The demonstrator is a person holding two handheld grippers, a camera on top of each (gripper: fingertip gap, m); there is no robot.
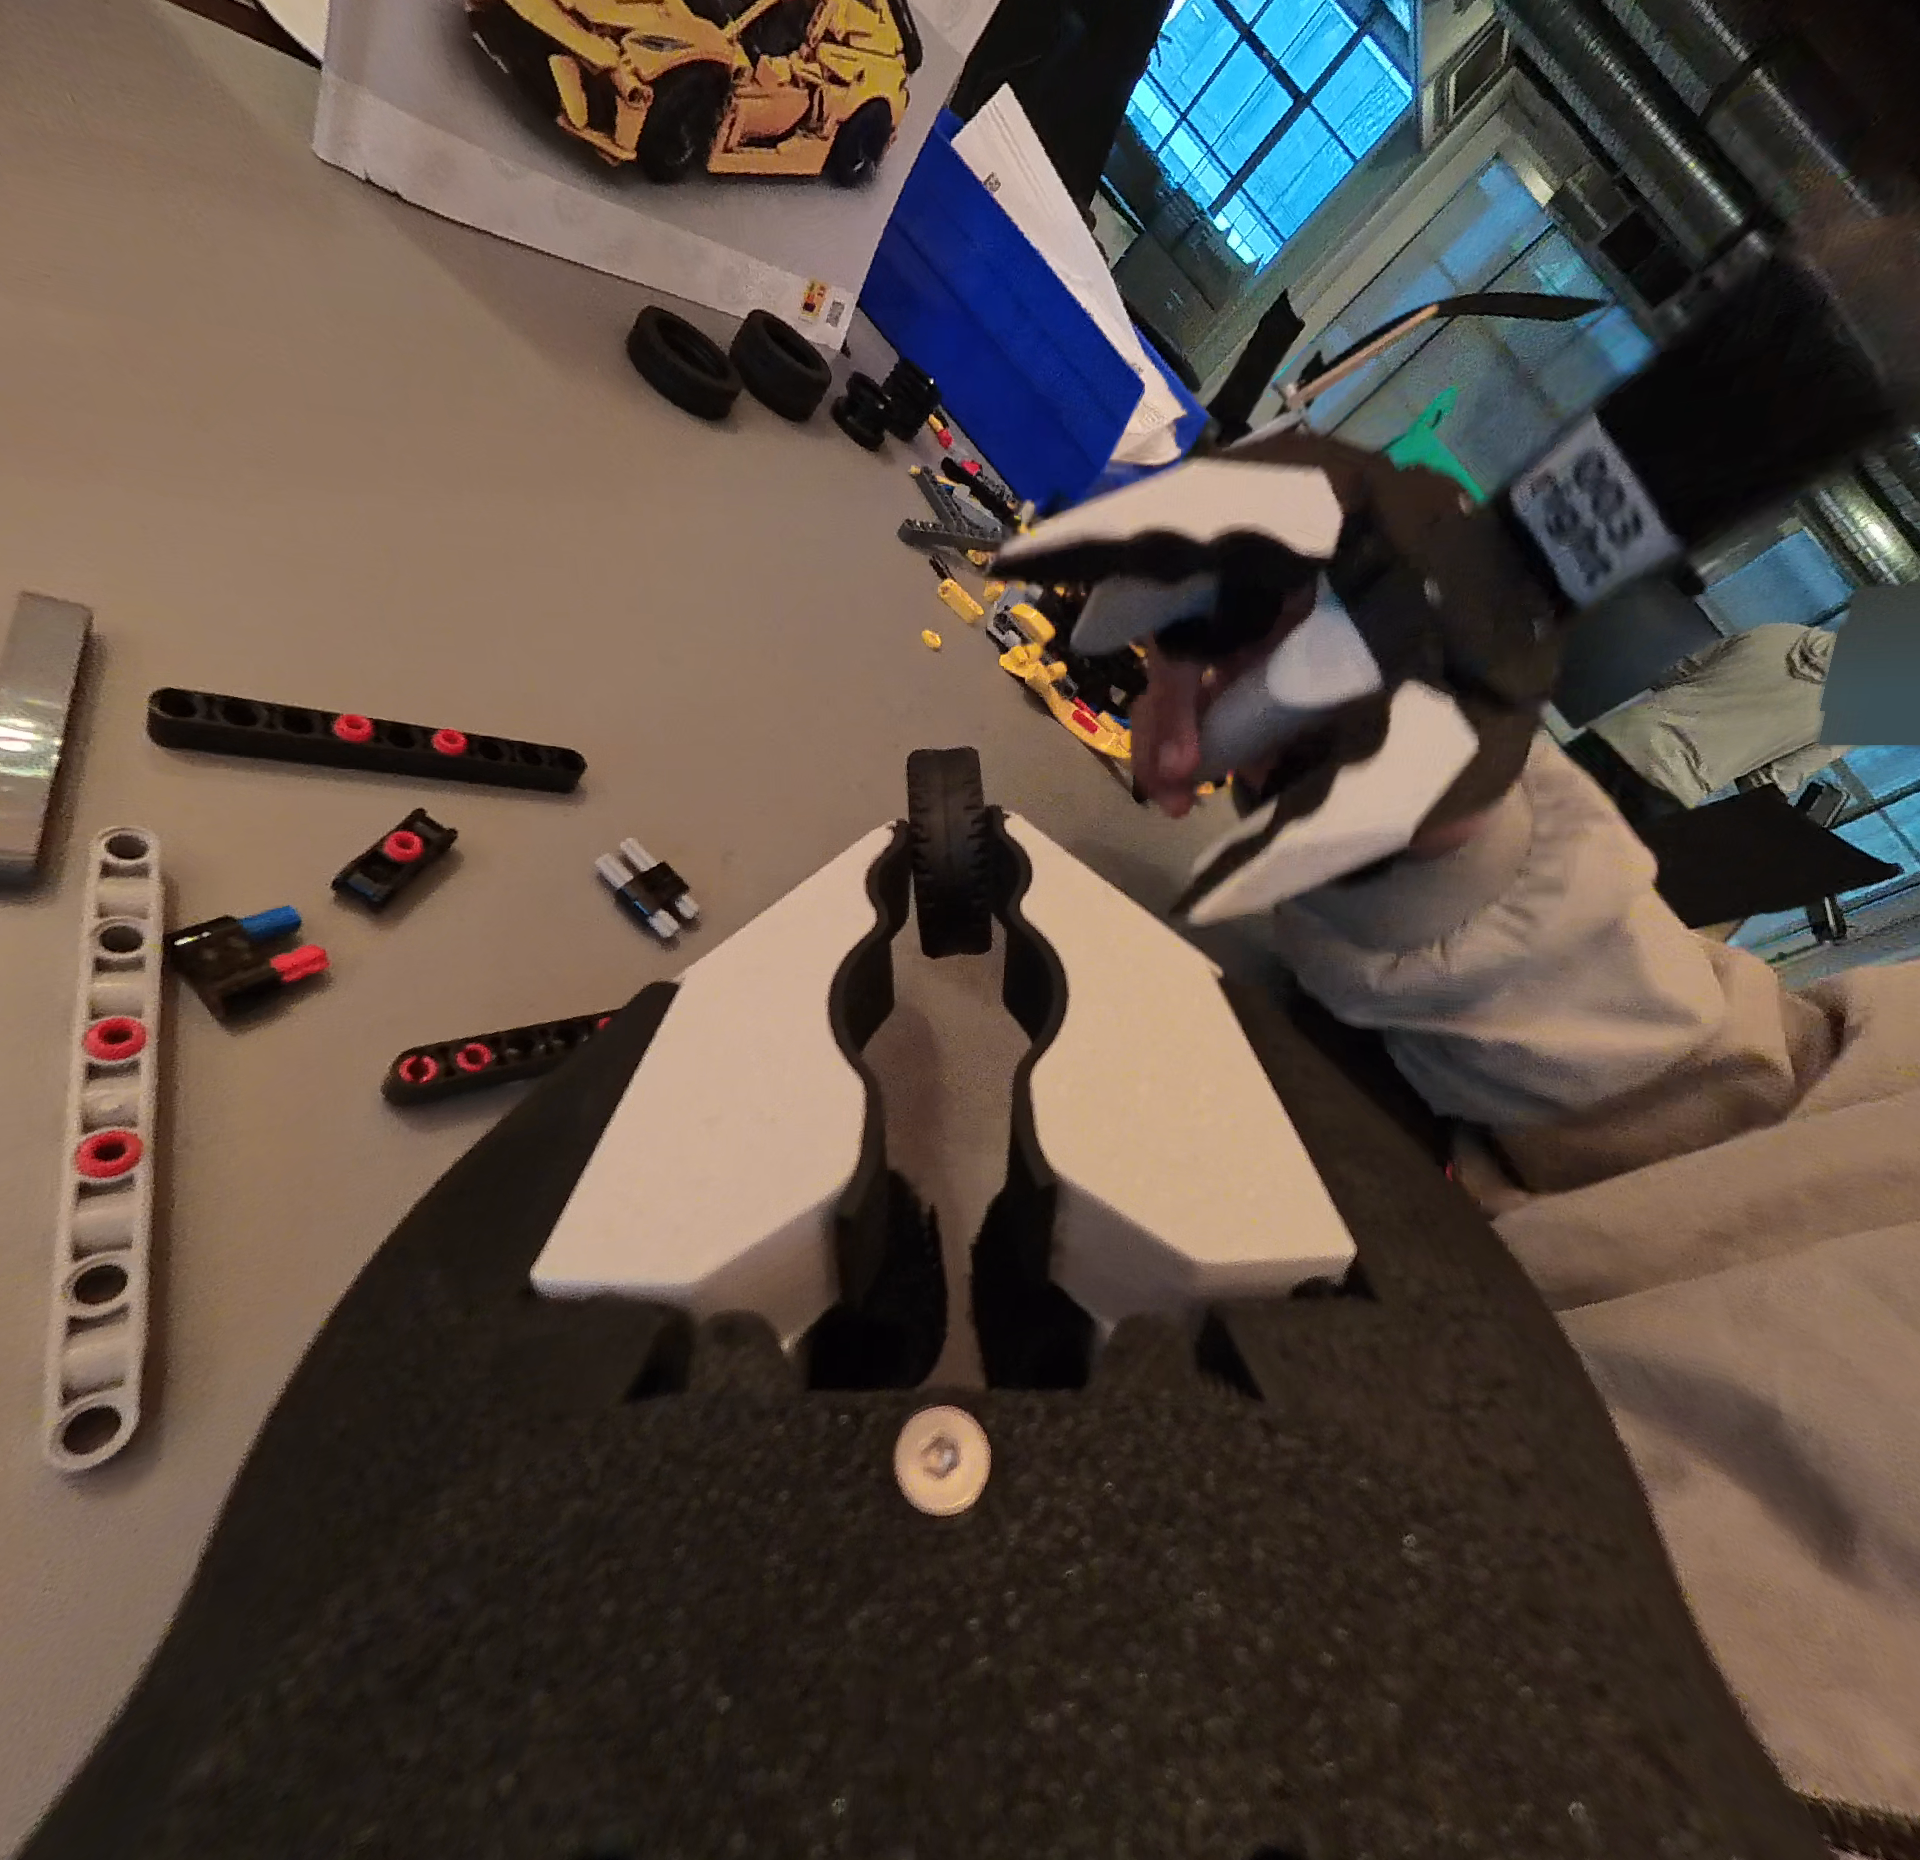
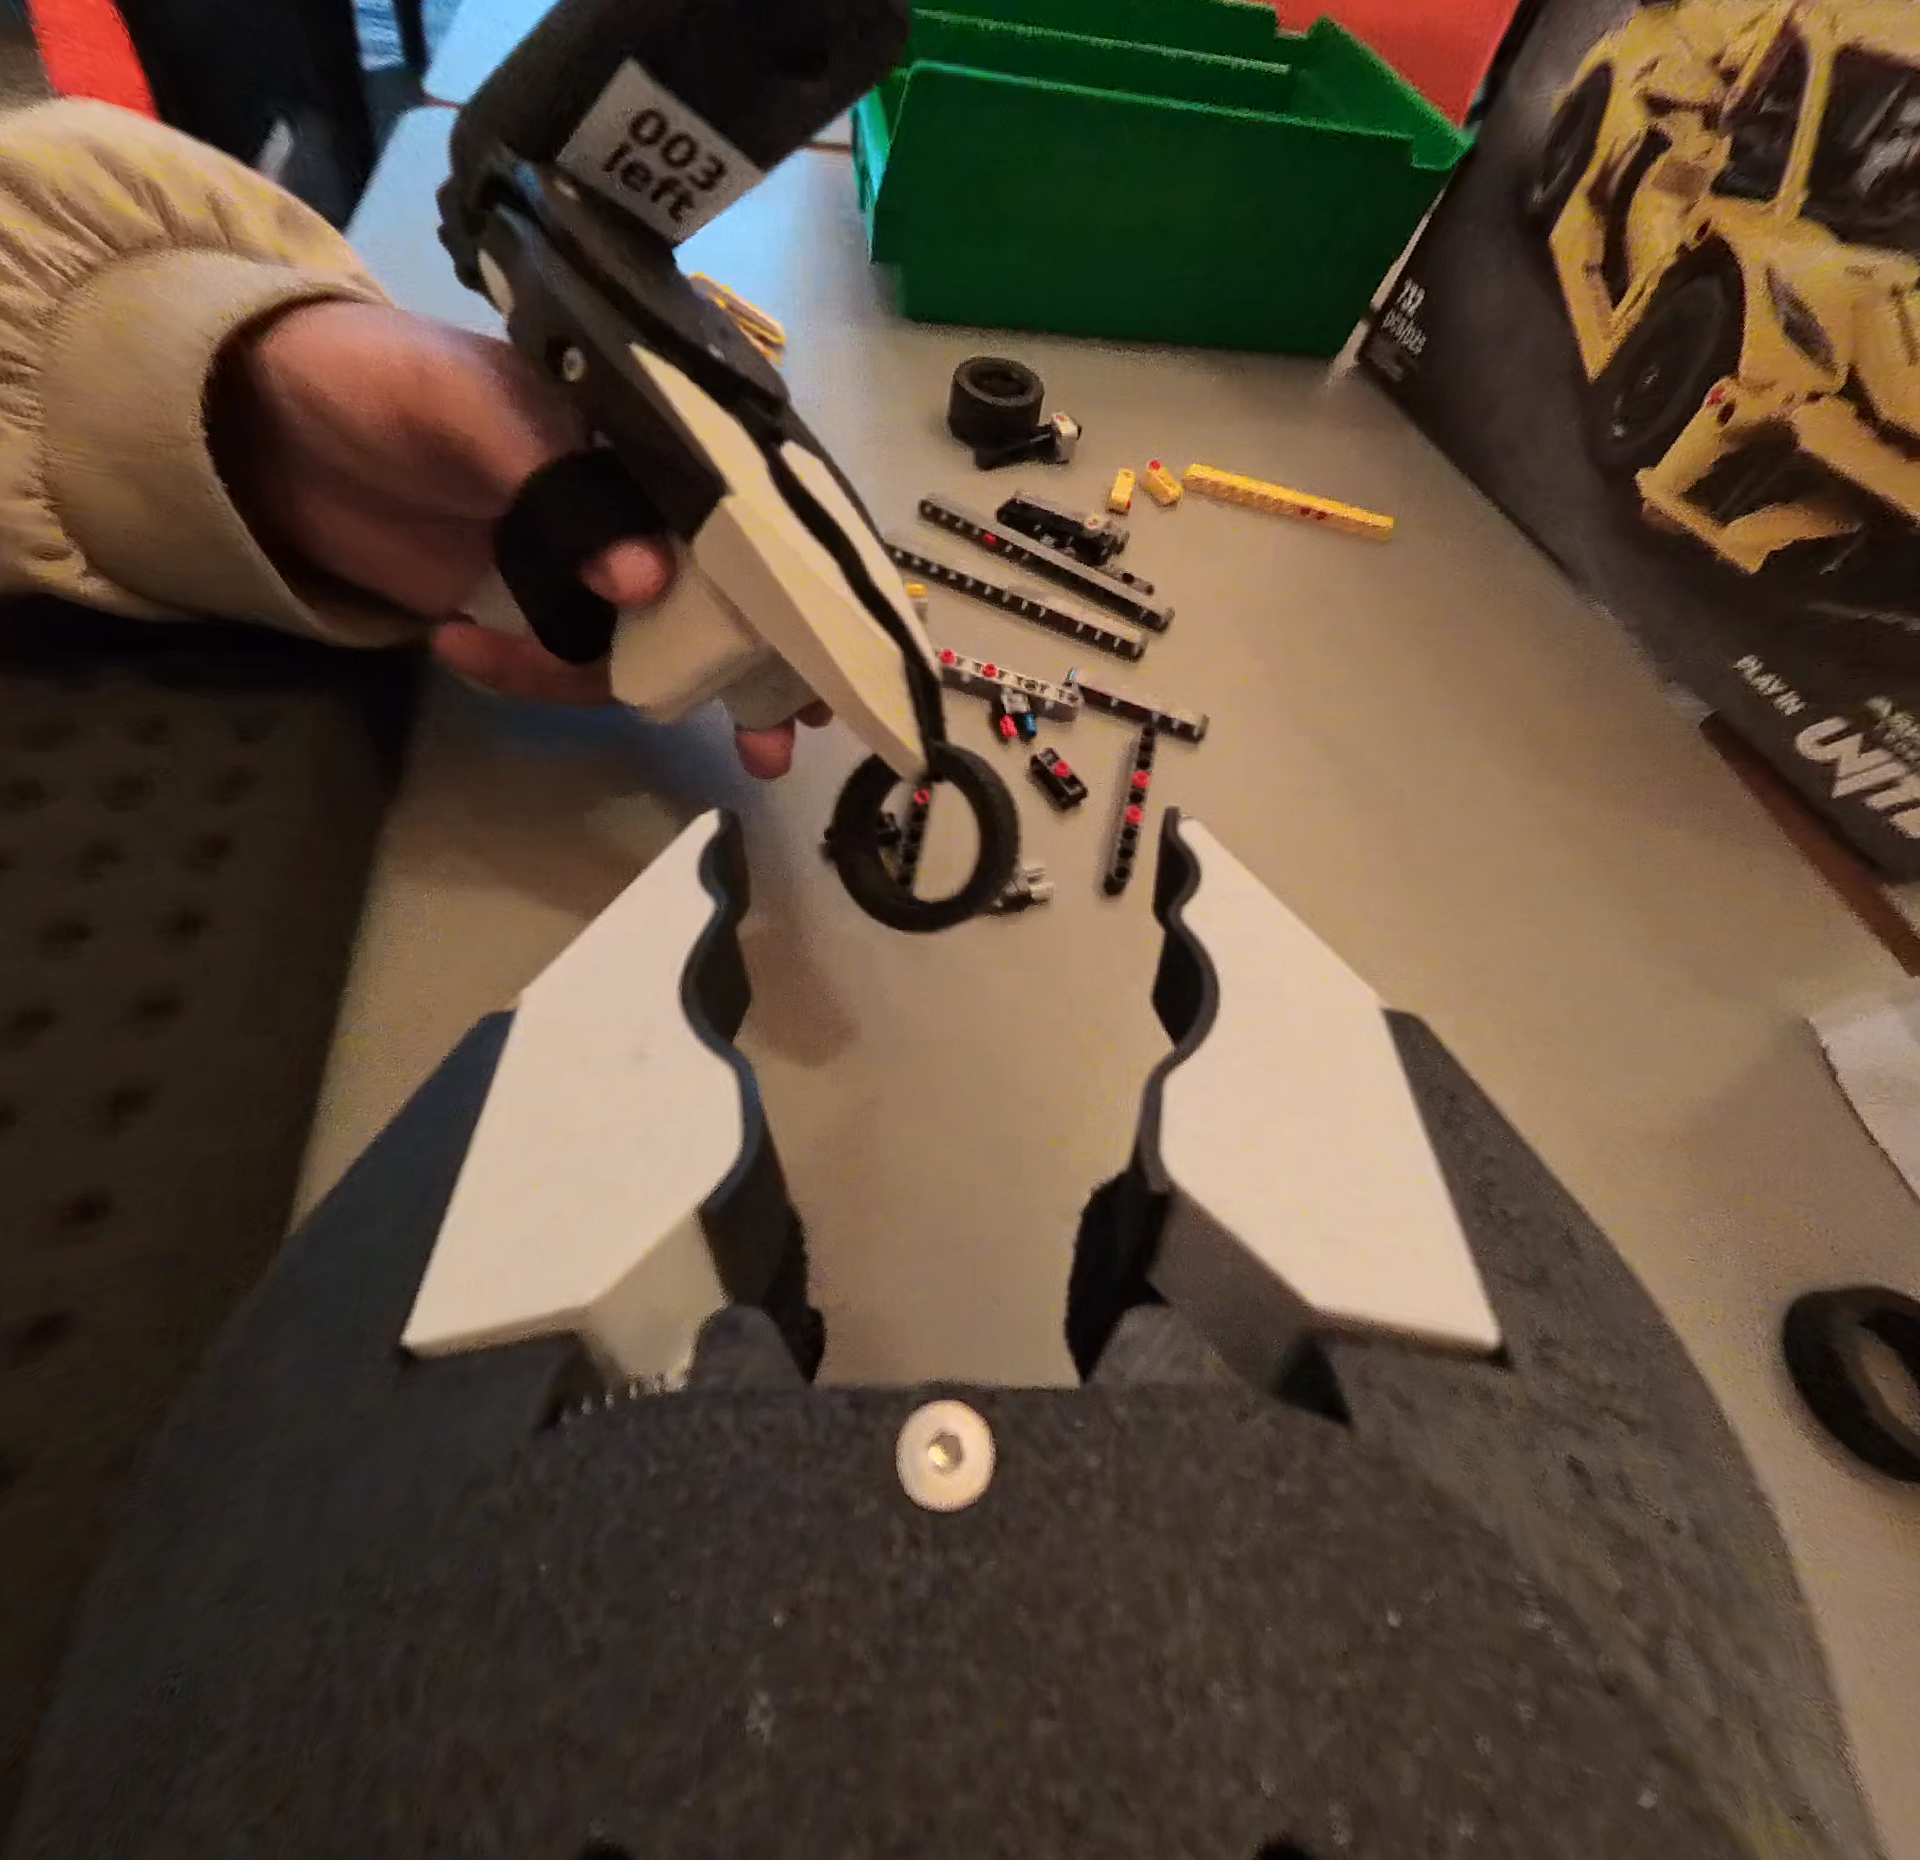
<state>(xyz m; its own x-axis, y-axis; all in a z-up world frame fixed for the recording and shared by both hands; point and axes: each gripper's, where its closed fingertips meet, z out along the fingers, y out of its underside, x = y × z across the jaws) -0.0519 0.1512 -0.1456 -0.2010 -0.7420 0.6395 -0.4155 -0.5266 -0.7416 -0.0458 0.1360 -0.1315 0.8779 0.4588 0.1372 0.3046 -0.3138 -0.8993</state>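
Above table (image 2: 1351, 771): left gripper (image 1: 948, 834) pinches black tyre (image 1: 948, 854) by its tread.
Right gripper (image 2: 940, 854): jaws spread wide, empty, just beside tyre.
Under tyre: probably black beams (image 2: 1127, 808).

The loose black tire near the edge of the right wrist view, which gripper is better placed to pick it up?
Probably the right gripper: it is open and empty, with the loose tire beside it. The left gripper is shut on another small tire.
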